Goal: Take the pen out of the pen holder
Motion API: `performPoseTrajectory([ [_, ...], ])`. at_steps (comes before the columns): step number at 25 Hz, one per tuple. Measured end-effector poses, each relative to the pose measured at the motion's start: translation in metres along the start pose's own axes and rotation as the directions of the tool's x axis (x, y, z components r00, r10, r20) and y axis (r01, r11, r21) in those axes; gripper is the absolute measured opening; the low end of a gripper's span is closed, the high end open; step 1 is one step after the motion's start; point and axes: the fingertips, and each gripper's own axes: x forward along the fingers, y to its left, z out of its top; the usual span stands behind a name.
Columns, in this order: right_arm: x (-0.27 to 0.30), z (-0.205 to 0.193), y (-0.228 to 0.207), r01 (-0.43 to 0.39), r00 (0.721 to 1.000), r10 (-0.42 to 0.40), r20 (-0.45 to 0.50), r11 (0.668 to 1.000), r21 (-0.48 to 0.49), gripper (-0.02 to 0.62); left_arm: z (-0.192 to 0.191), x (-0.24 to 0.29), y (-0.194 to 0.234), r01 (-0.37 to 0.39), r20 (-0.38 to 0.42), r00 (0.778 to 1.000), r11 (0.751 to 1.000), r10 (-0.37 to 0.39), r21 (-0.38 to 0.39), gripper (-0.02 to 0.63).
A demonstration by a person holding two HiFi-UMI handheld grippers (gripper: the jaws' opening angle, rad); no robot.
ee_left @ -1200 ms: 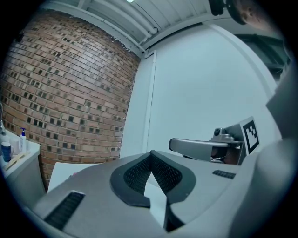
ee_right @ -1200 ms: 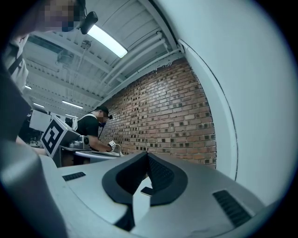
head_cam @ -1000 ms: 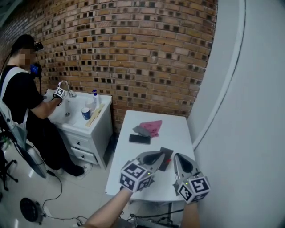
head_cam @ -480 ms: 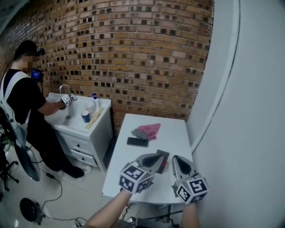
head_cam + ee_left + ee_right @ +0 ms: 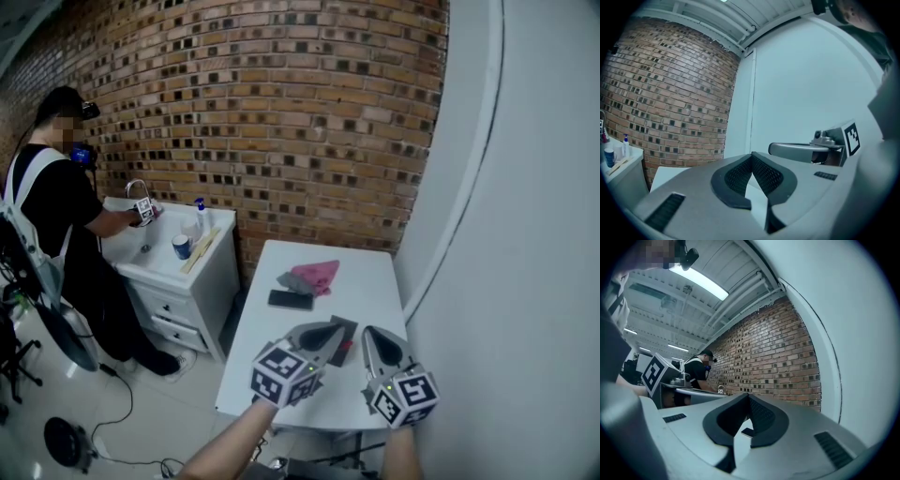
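No pen or pen holder can be made out in any view. In the head view my left gripper (image 5: 330, 330) and right gripper (image 5: 373, 336) hover side by side over the near end of a small white table (image 5: 375, 281). Both point level toward the brick wall. The left gripper (image 5: 751, 154) has its tips together with nothing between them. The right gripper (image 5: 748, 394) is likewise shut and empty. A dark flat thing with a red bit (image 5: 349, 330) lies on the table, partly hidden behind the left gripper.
On the table lie a pink cloth (image 5: 319, 272), a grey cloth (image 5: 295, 280) and a black phone (image 5: 290, 300). A white wall (image 5: 525, 234) runs close along the right. At the left a person (image 5: 56, 206) stands at a washbasin cabinet (image 5: 178, 272).
My two grippers have kept their places. The person at the washbasin has shifted a little, with a hand now nearer the tap.
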Motion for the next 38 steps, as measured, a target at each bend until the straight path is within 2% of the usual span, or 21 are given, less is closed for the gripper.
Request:
performPoseTrajectory([
  [7,0.006,-0.016,-0.011,0.023,0.999,-0.022,-0.044,0.999,0.025,0.000,-0.014,0.003,0.011,-0.026,-0.021,0.999,1.000,0.026,-0.012,0.003],
  [12,0.018,-0.053,-0.026,0.056,0.991,-0.053,-0.121,0.998,0.026,0.000,-0.034,0.007,0.024,-0.046,-0.054,0.998,0.999,0.045,-0.020,0.003],
  [17,0.032,-0.099,-0.043,0.092,0.972,-0.085,-0.220,0.996,0.023,0.003,-0.053,0.015,0.037,-0.057,-0.083,0.995,0.998,0.053,-0.037,0.003],
  [22,0.047,-0.153,-0.059,0.103,0.939,-0.086,-0.334,0.994,0.034,0.100,-0.073,0.026,0.044,-0.060,-0.116,0.992,0.997,0.053,-0.058,0.003],
  [25,0.054,-0.179,-0.069,0.115,0.917,-0.089,-0.390,0.992,0.042,0.135,-0.083,0.030,0.046,-0.062,-0.138,0.989,0.995,0.052,-0.072,0.003],
  [31,0.066,-0.217,-0.073,0.100,0.887,-0.057,-0.458,0.992,0.071,0.135,-0.101,0.035,0.052,-0.070,-0.177,0.983,0.993,0.054,-0.090,0.003],
  [35,0.071,-0.231,-0.071,0.093,0.882,-0.044,-0.470,0.992,0.081,0.133,-0.108,0.037,0.057,-0.077,-0.189,0.980,0.992,0.058,-0.097,0.003],
  [37,0.071,-0.232,-0.071,0.099,0.883,-0.053,-0.467,0.992,0.074,0.059,-0.111,0.037,0.058,-0.080,-0.193,0.979,0.992,0.059,-0.099,0.003],
  [38,0.071,-0.232,-0.072,0.098,0.883,-0.052,-0.466,0.992,0.074,0.058,-0.112,0.038,0.059,-0.081,-0.194,0.979,0.992,0.060,-0.100,0.003],
])
